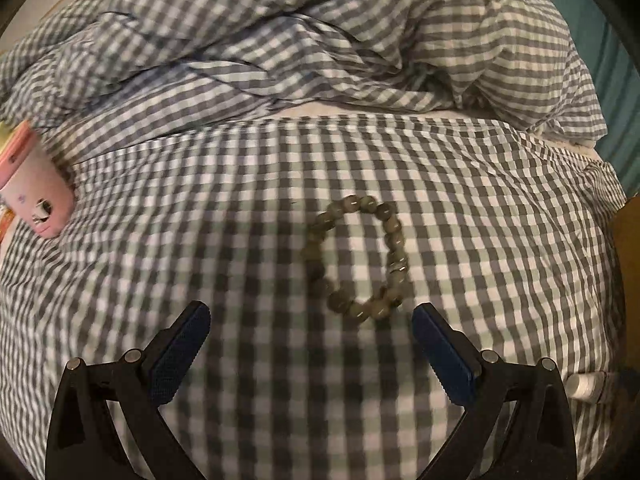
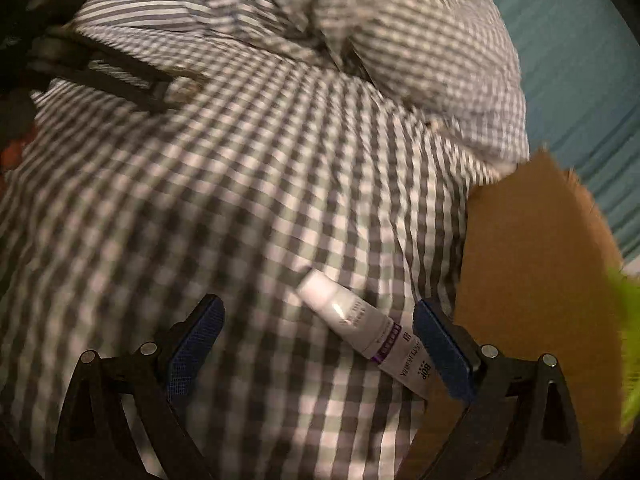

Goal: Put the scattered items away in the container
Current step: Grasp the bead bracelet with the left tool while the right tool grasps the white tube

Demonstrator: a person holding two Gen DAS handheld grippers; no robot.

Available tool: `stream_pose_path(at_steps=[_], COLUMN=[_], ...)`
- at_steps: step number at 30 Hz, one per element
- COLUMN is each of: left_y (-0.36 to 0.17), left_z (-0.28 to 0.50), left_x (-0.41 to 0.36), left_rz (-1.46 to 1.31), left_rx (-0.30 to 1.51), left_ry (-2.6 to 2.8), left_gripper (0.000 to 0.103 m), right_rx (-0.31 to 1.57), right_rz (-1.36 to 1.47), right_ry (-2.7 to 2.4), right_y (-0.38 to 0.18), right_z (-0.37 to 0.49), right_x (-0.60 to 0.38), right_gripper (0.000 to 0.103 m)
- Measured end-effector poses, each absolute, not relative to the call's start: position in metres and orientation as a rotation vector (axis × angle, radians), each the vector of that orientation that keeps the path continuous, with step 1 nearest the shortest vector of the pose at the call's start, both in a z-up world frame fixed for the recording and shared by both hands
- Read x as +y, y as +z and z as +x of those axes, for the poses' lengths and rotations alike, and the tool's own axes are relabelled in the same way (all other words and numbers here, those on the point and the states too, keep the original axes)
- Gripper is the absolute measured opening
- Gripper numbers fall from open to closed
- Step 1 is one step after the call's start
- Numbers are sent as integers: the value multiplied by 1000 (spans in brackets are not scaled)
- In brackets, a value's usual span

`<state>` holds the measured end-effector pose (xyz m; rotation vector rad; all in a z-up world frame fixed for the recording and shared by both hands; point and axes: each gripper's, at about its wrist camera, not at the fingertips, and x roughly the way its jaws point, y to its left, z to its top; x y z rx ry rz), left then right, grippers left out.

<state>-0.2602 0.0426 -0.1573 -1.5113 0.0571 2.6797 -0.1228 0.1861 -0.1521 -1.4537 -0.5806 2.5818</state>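
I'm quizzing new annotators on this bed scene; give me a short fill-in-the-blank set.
1. The bead bracelet lies on a ____-patterned bedsheet.
2. The left gripper is ____, with the bracelet just ahead of it.
3. The white tube lies near the right gripper, beside a brown ____ box.

Missing words: checked; open; cardboard

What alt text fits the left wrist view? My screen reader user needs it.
A round bracelet of grey-green stone beads lies flat on a grey-and-white checked bedsheet, just ahead of the open, empty black left tongs. A pink-edged box sits at the far left; a rumpled checked duvet lies behind.
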Motion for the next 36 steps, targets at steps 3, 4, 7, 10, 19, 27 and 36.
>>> stream_pose_path(at_steps=[3, 4, 7, 10, 19, 27, 36], left_y=[-164, -166, -177, -184, -185, -165, -149], left_z=[-269, -273, -283, -290, -292, -275, -233], left_x=[54, 59, 72, 75, 71, 57, 29], left_rz=[-1512, -1512, -1517, -1472, -1505, -1511, -1495], left_rx=[48, 50, 83, 93, 58, 40, -49], left_ry=[2658, 2651, 2629, 2656, 2637, 2629, 2620], left_gripper=[103, 103, 103, 103, 99, 18, 10], right_rx=[-475, -441, -342, -239, -188, -249, -221], right_rz=[-1503, -1518, -1562, -1615, -1644, -1668, -1664], right_ry=[2592, 2600, 2625, 2632, 2634, 2634, 2694], right_y=[-158, -160, -166, -171, -174, -164, -136], right_z=[-129, -130, -133, -138, -142, -141, -119], right_x=[203, 206, 217, 228, 234, 223, 200], right_gripper=[96, 96, 97, 99, 102, 58, 20])
